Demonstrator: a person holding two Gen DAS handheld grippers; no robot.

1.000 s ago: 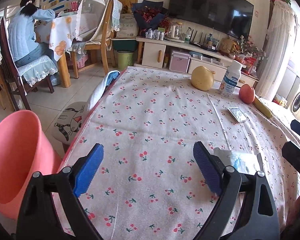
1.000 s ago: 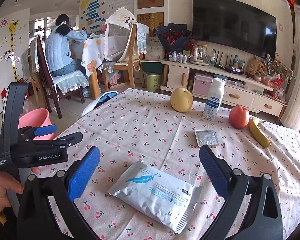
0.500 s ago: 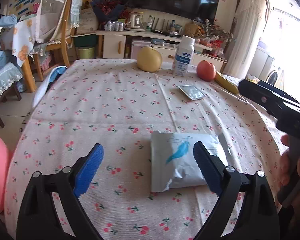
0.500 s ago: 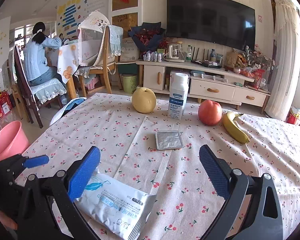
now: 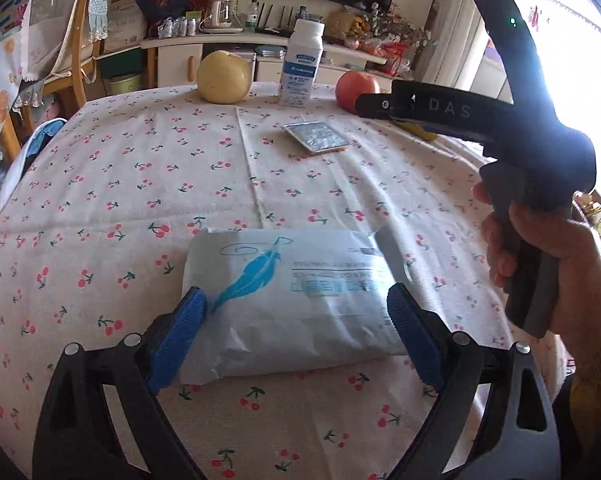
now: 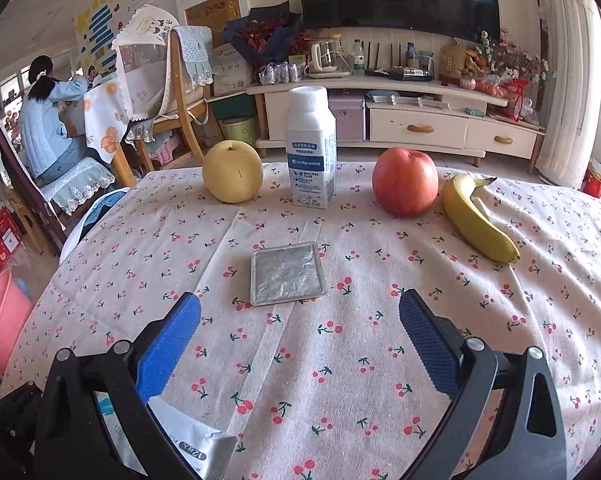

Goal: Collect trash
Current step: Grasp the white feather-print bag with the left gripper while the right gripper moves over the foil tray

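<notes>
Cherry-print worktop: left gripper has swung in from the pink-bin side and now straddles the white wipes packet, fingers open, not yet squeezing. Right gripper has shifted off it toward the foil wrapper, fingers open, empty. Pickup looks imminent.

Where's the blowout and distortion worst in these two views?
Left wrist: window at the upper right is blown out to white, washing over the right tool's body; the table edge bows under the fisheye. Right wrist: even light, no glare except mild brightness at the right edge; the TV stand curves, the corners vignette black, and the foil pack is sharp.
</notes>
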